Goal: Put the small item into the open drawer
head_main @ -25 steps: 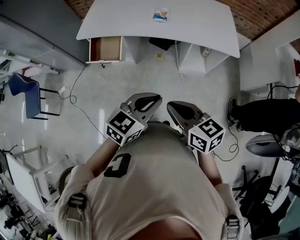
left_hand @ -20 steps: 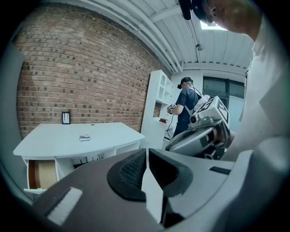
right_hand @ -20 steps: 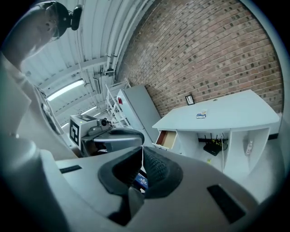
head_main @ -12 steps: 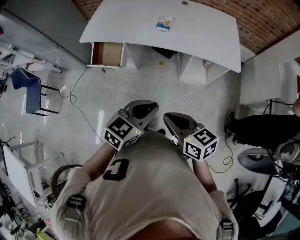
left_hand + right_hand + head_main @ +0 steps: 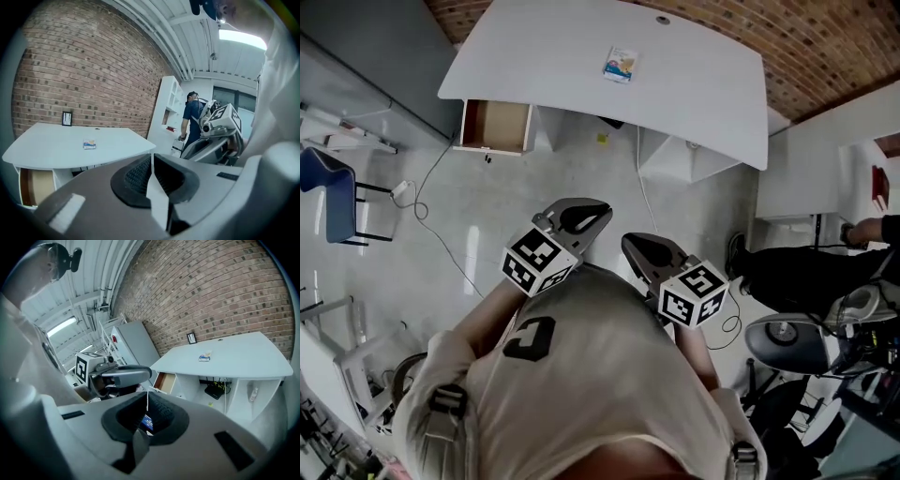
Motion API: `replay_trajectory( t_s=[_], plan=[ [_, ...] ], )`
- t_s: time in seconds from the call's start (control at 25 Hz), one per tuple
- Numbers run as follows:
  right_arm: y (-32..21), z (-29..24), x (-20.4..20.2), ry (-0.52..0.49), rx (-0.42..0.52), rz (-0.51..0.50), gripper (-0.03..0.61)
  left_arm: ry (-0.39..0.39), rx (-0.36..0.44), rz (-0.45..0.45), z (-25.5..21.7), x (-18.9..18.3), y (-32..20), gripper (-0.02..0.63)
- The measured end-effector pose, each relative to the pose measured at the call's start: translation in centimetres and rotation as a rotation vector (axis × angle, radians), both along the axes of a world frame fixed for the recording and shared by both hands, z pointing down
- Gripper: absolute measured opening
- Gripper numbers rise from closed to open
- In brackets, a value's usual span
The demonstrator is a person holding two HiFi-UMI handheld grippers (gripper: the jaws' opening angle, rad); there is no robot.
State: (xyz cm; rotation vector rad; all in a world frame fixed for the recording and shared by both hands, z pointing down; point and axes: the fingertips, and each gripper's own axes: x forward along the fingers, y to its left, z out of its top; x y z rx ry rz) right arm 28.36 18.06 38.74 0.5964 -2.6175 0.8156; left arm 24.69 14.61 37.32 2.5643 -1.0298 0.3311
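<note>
1. Left claw (image 5: 150, 158): jaws together, the pads meeting along one seam, with nothing between them. I hold it in front of my chest, pointing toward the desk (image 5: 694, 94).

2. Right claw (image 5: 146, 397): jaws together likewise, with nothing clamped. In the head view it sits just beside the left claw. The two tips are near each other but apart.

3. Marker cubes: each claw carries its cube (image 5: 534, 262) at the rear, close against my shirt (image 5: 581, 375).

4. Packet (image 5: 621, 64): the small item lies flat on the white desk top, toward the brick wall (image 5: 825, 47). It is well apart from both claws.

5. Drawer (image 5: 495, 126): pulled open beneath the left end of the desk, brown inside. The packet rests on the top, to the right of the drawer and not in it.

6. Surroundings: a pale floor (image 5: 534, 178) separates me from the desk. A blue chair (image 5: 328, 187) stands at the left edge. A person (image 5: 806, 272) in dark clothing is at the right, beyond the desk's right end.
</note>
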Motion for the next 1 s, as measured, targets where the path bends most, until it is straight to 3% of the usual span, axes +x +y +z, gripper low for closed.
replay_trajectory(
  t_s=[0.72, 1.0],
  plan=[
    [-9.0, -0.1, -12.1, 0.165, 0.042, -0.068, 0.006, 0.112, -0.004, -0.155, 0.7, -16.8, -10.0, 0.02],
    [-11.2, -0.1, -13.1, 0.175, 0.029, -0.094, 0.006, 0.126, -0.016, -0.231, 0.9, -19.5, -12.0, 0.02]
  ],
)
